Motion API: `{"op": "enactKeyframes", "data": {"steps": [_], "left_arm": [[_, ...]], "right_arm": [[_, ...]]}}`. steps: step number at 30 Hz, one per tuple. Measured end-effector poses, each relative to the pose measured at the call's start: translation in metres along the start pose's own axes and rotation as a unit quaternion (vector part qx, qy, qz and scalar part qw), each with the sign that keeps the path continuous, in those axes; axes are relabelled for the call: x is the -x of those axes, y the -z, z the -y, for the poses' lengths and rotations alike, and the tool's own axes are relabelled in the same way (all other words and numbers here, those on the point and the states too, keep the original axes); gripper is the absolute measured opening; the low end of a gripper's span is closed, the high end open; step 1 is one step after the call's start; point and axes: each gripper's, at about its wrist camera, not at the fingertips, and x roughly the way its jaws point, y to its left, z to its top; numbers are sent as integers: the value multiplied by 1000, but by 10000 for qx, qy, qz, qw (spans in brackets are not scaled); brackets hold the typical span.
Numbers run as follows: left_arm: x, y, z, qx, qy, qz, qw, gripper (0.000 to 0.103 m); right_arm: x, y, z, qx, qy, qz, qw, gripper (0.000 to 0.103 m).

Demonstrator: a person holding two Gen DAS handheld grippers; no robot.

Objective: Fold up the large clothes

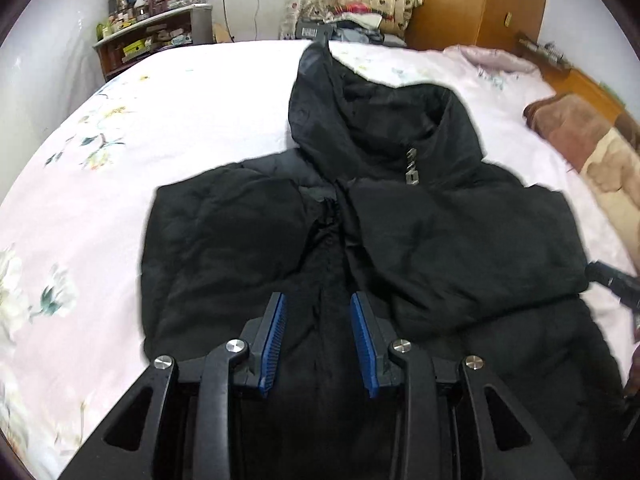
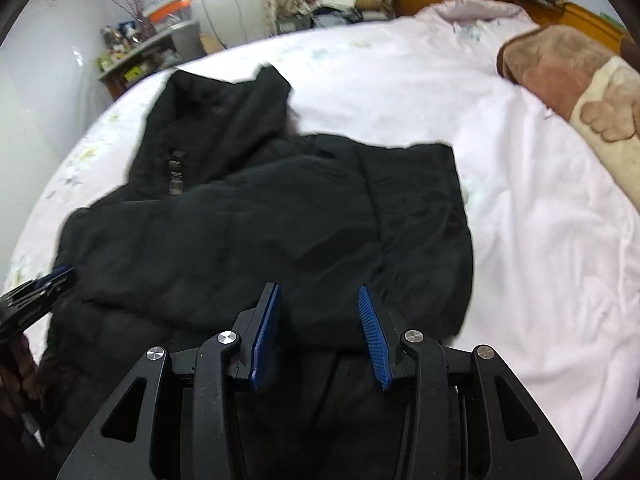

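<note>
- Well, the black padded jacket [image 1: 360,216] lies flat on the pale floral bedspread [image 1: 120,152], hood end pointing away toward the far side of the bed, hem end nearest both grippers.
- Its long axis runs straight out ahead of the left gripper [image 1: 318,340]; both sleeves look already folded in across the chest, making a rough rectangle.
- Left gripper hovers over the jacket's lower middle, blue pads parted, nothing between them.
- Right gripper [image 2: 319,334] sits over the lower right part of the jacket [image 2: 280,220], fingers likewise apart and empty.
- Both are about equally near the hem; my guess is the next fold brings the hem up toward the collar, so each needs a lower corner.
- Hard to see: the hem itself is hidden beneath the gripper bodies in both views, and the black fabric swallows seams and the zip line.
- A brown blanket [image 2: 568,80] lies well apart, to the right.
</note>
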Motion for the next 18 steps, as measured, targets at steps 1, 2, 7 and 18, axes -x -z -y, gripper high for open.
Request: {"op": "enactKeyframes", "data": {"steps": [1,2,7,18], "left_arm": [[11,3,1,4,14,42,10000,35],[28,7,2,0,15,95,10000,35],[97,30,9,14,86,319,9995,41],[200,86,15,41,39,797,9968,54]], "right_arm": [[15,6,-6,29,-13,60,10000,42],[29,12,-10,42,-49,112,9999,42],[92,51,-36,135,-226,394,9989,45],[188,122,-92,356,-537,743,9952,46]]}}
